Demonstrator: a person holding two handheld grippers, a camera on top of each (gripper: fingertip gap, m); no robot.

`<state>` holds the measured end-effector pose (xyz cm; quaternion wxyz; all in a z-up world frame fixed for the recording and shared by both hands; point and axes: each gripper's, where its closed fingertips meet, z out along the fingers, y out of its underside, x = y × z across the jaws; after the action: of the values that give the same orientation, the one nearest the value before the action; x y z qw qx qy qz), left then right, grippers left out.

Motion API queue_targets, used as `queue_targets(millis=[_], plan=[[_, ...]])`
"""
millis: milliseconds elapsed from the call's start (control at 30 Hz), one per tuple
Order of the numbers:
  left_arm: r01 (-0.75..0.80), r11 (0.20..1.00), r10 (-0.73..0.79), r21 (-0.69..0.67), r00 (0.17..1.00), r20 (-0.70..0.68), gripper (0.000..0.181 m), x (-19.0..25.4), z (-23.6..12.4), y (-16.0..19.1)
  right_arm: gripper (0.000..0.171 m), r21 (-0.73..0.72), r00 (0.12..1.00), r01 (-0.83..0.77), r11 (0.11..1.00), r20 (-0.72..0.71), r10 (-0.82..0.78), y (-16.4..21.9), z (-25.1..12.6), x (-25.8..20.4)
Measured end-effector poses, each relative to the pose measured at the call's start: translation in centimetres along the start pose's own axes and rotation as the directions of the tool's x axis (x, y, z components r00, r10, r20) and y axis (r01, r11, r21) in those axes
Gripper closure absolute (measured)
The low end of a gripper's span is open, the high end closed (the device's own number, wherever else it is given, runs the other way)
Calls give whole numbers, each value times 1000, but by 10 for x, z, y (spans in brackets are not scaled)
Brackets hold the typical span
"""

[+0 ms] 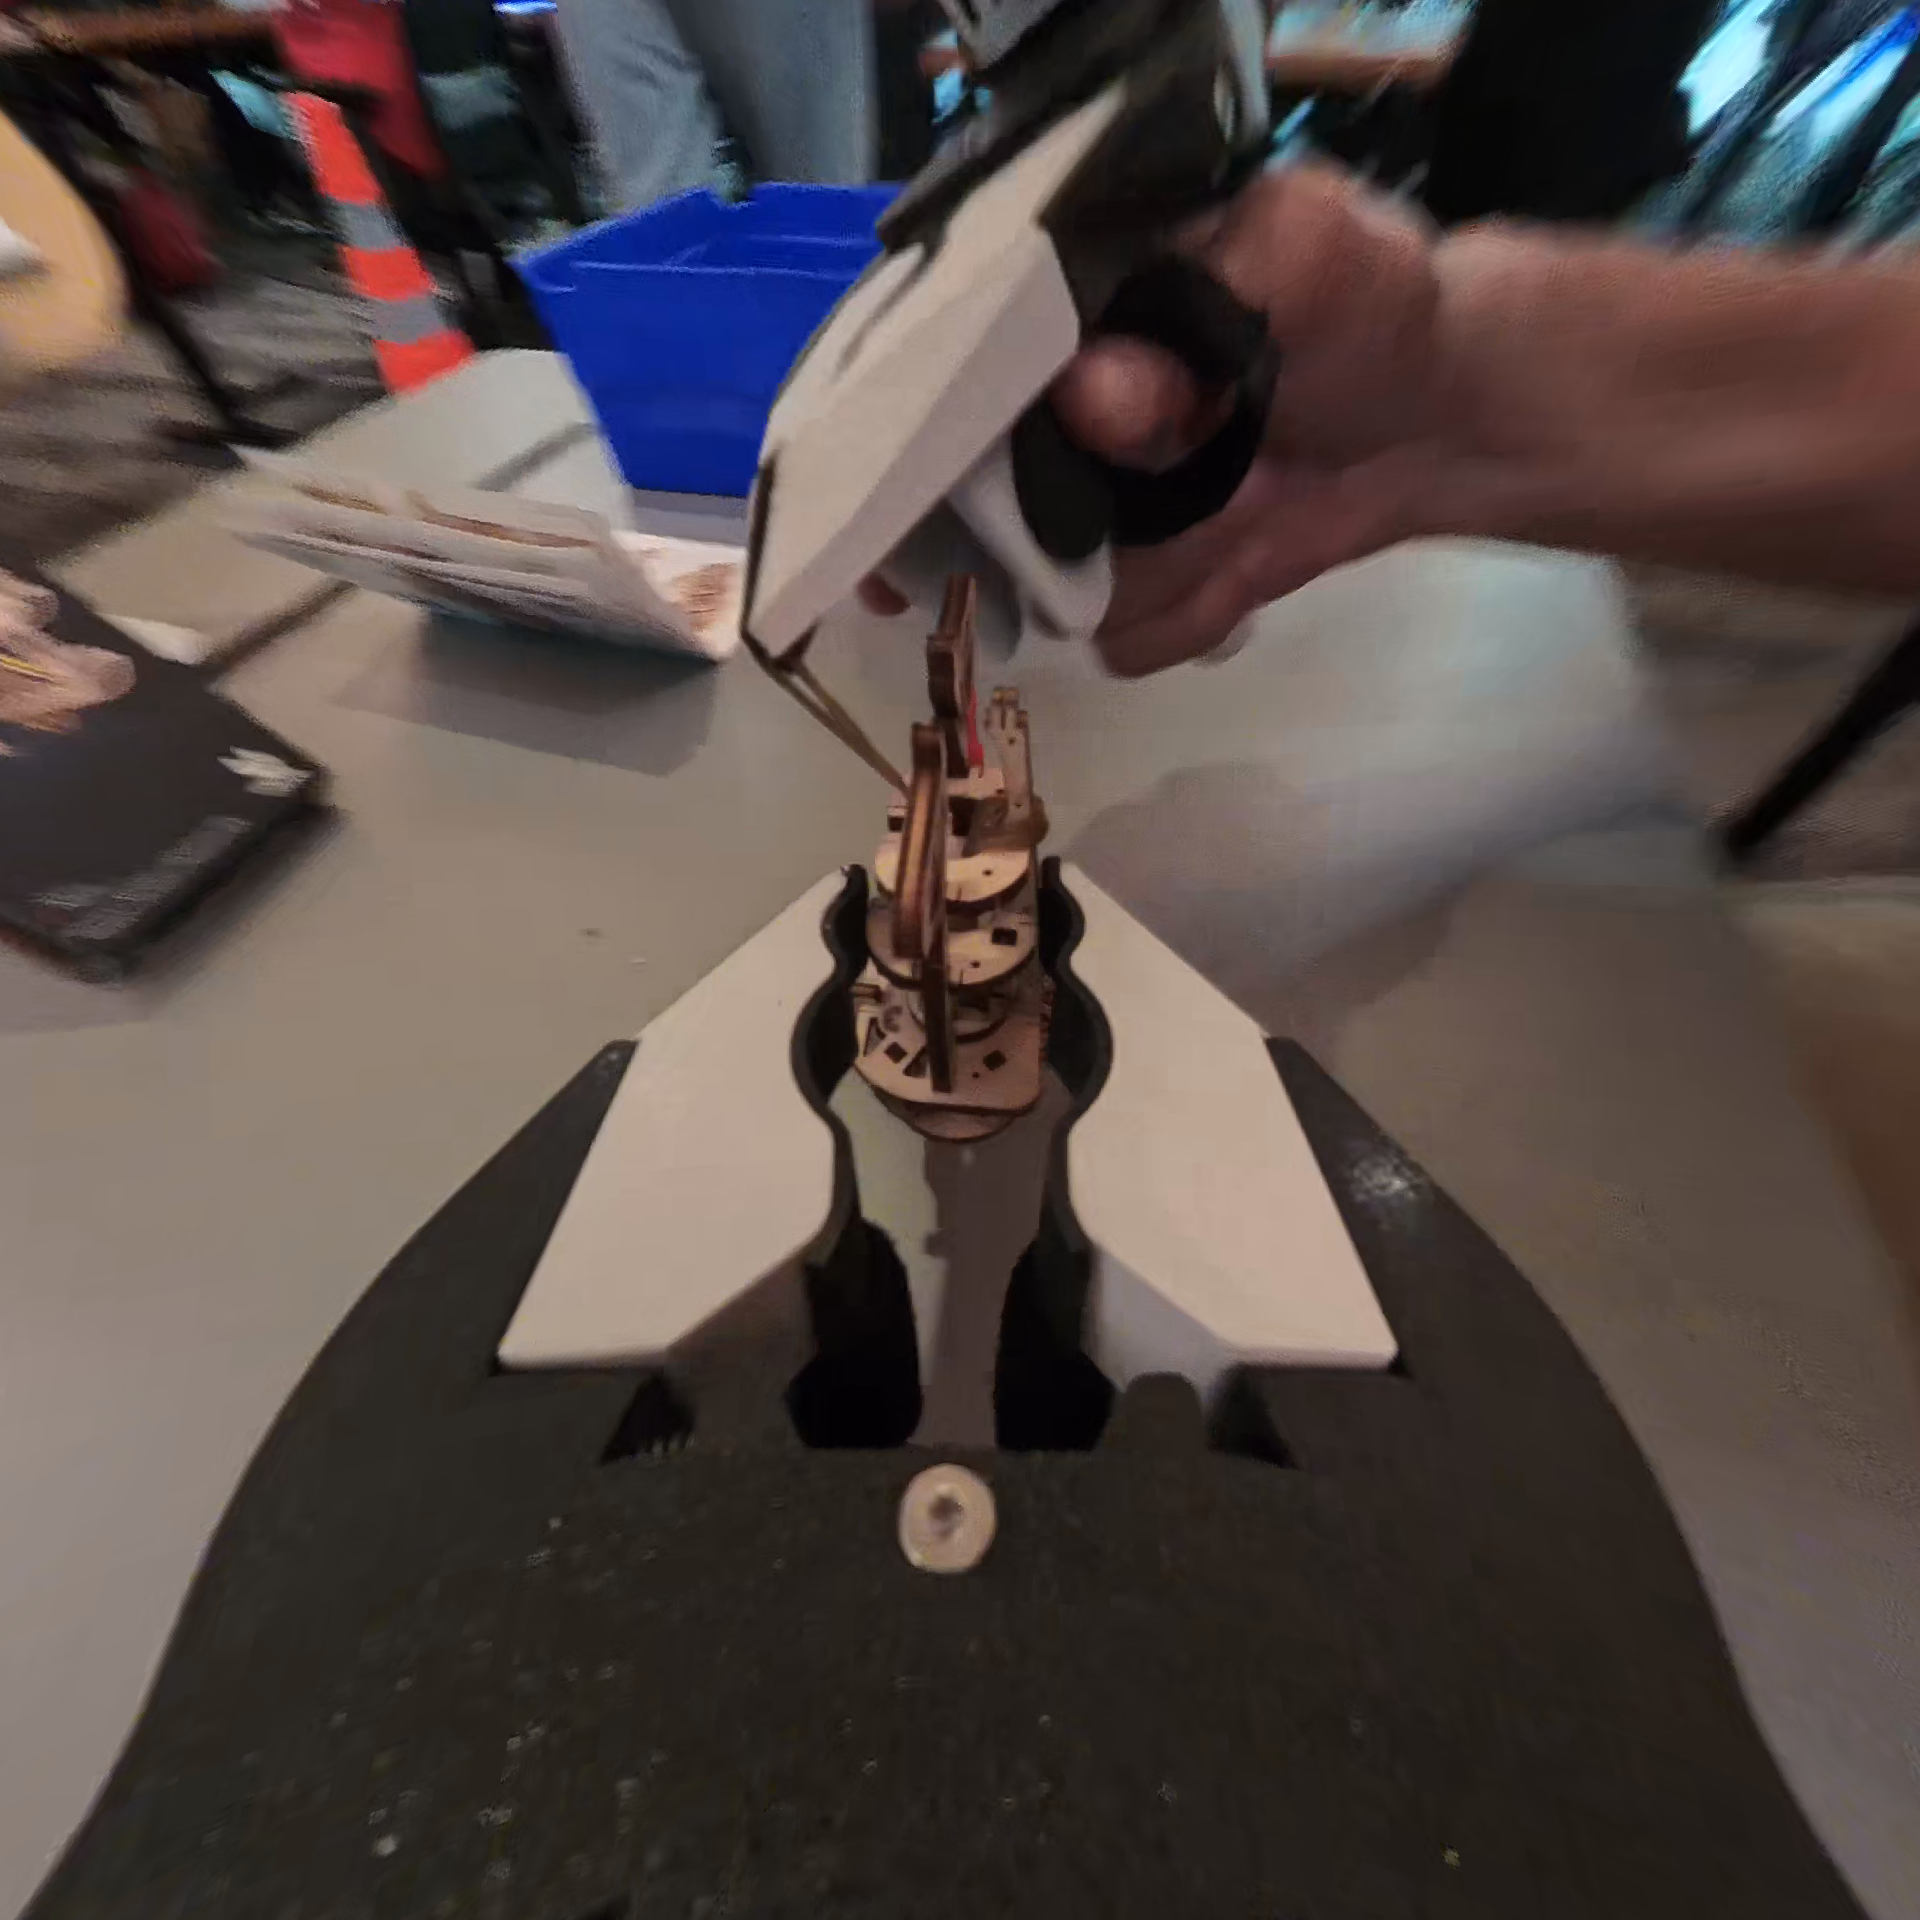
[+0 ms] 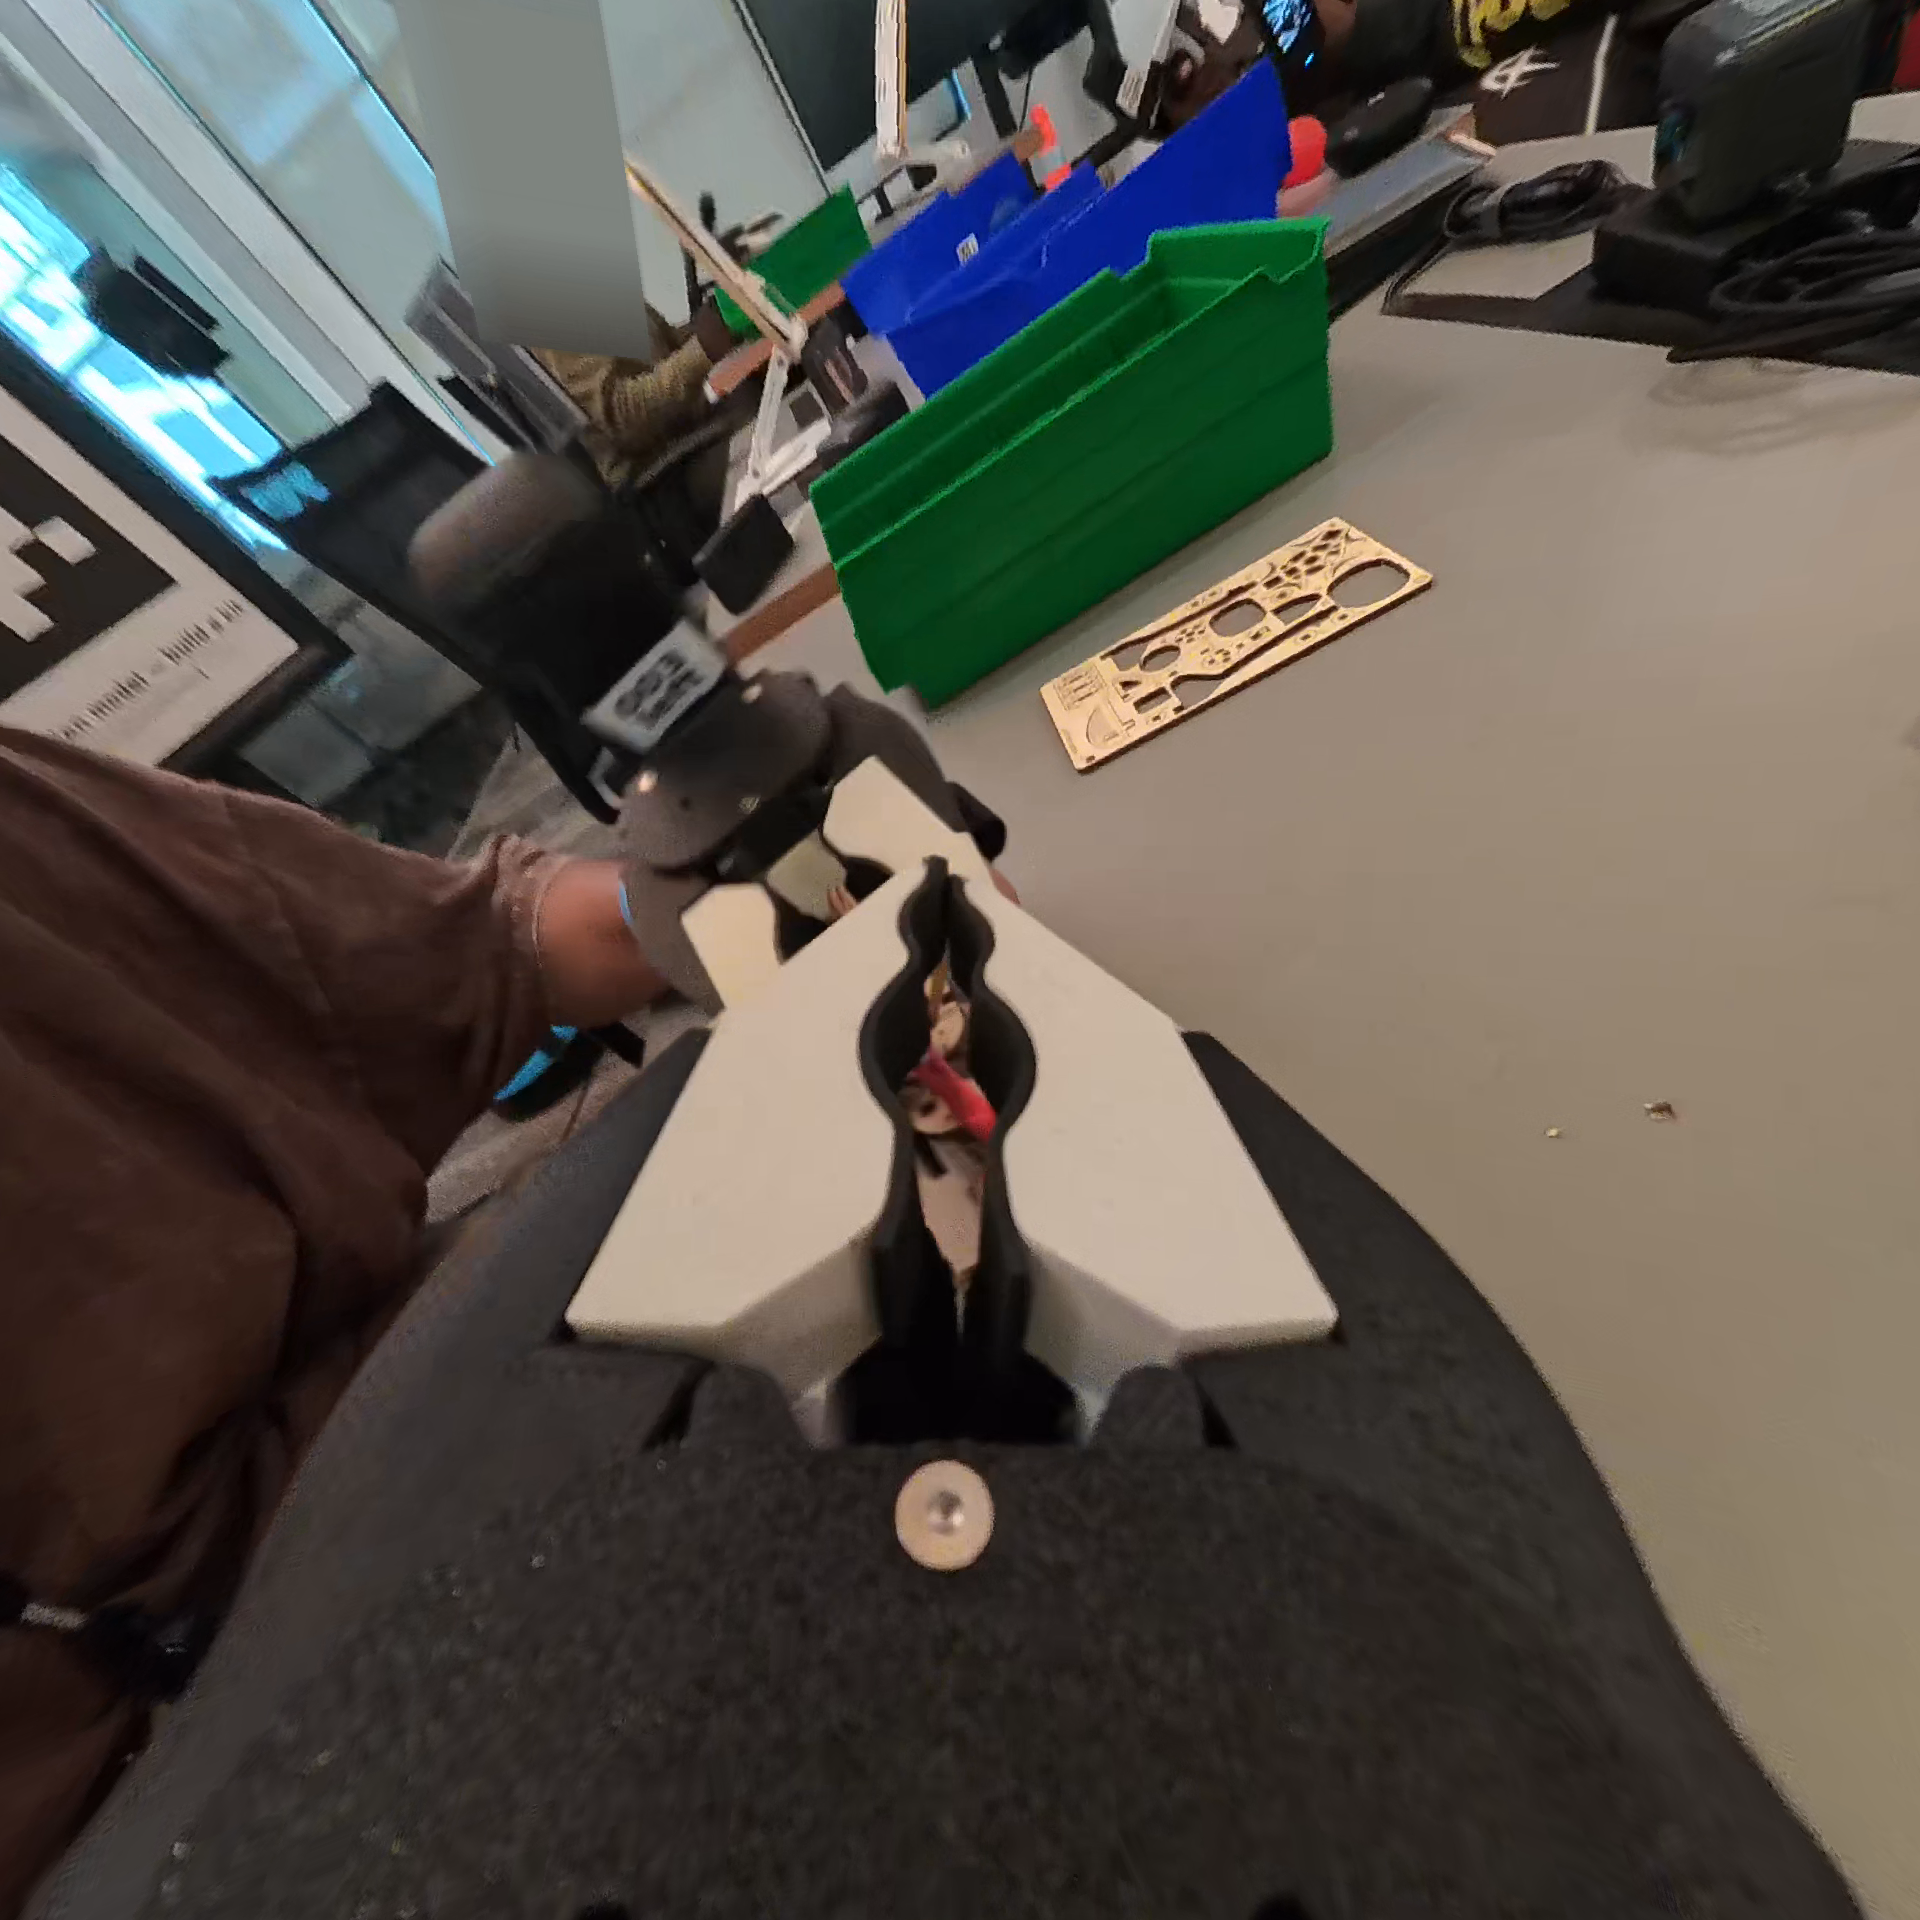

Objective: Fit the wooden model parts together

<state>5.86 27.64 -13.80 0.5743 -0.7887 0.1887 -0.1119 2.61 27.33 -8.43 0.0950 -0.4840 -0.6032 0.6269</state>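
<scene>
My left gripper (image 1: 951,894) is shut on the wooden model (image 1: 951,997), a small stack of slotted discs with upright pieces and a bit of red. My right gripper (image 1: 935,613), held by a hand, comes down from the upper right and touches the model's top. It is shut on a thin wooden part (image 1: 954,649) that stands against the model's upper end. In the right wrist view my right gripper (image 2: 935,883) has its fingers almost together on the thin part (image 2: 938,982). The model (image 2: 940,1117) shows through the gap, and the left gripper (image 2: 790,883) lies just beyond.
A green bin (image 2: 1081,457) and a blue bin (image 2: 1091,260) stand on the grey table (image 2: 1558,935), with a punched-out wooden sheet (image 2: 1236,644) beside them. A booklet (image 1: 499,551), a dark box (image 1: 125,769) and another blue bin (image 1: 686,332) are left of the model. The tips of one gripper are about 6 cm away from the tips of the other.
</scene>
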Motion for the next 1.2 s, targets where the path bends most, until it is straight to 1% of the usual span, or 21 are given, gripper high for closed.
queue_targets(millis=[33,67,100,167,200,267,400,467,567,700,833,900,1000,1067,1200], plan=[[-105,994,109,-40,988,112,151,-11,0,3,171,11,1000,-13,1000,2,13,-2,-1,2],[-200,976,213,-80,956,201,151,-19,-1,4,171,17,1000,-23,1000,0,23,-4,-2,4],[-280,952,304,-126,918,256,151,-23,-1,5,171,17,1000,-23,1000,-4,23,-5,-3,5],[-392,895,443,-211,832,332,151,-29,-1,8,171,7,1000,-10,1000,-9,10,-4,-1,4],[-432,874,485,-223,799,355,151,-30,-1,6,171,3,1000,-3,1000,-10,3,-3,0,3],[-462,858,513,-224,776,366,151,-29,-1,5,171,6,1000,5,1000,-5,-5,-3,1,0],[-433,866,499,-249,773,391,151,-41,-5,10,171,41,1000,-14,999,5,13,-5,-3,-5],[-391,890,454,-235,809,372,151,-42,-4,13,171,47,1000,1,999,-12,0,-5,-5,-8],[-315,928,365,-198,871,329,152,-39,0,17,171,12,996,71,997,-62,-70,-1,-5,-16],[-220,964,257,-149,914,314,152,-40,1,13,171,-73,971,177,981,-152,-186,11,3,-22],[-239,957,281,-165,906,316,152,-37,4,13,171,-112,945,236,965,-203,-255,17,10,-28],[-250,955,289,-161,909,301,152,-31,7,12,171,-109,946,227,968,-213,-246,16,10,-28],[-256,955,289,-151,919,269,152,-25,9,10,171,-96,961,168,981,-206,-185,12,9,-23],[-225,964,255,-143,934,252,152,-24,9,9,171,-130,961,158,979,-207,-183,13,9,-20],[-130,986,147,-109,975,166,152,-17,10,5,171,-195,963,135,971,-204,-175,7,10,-20]])
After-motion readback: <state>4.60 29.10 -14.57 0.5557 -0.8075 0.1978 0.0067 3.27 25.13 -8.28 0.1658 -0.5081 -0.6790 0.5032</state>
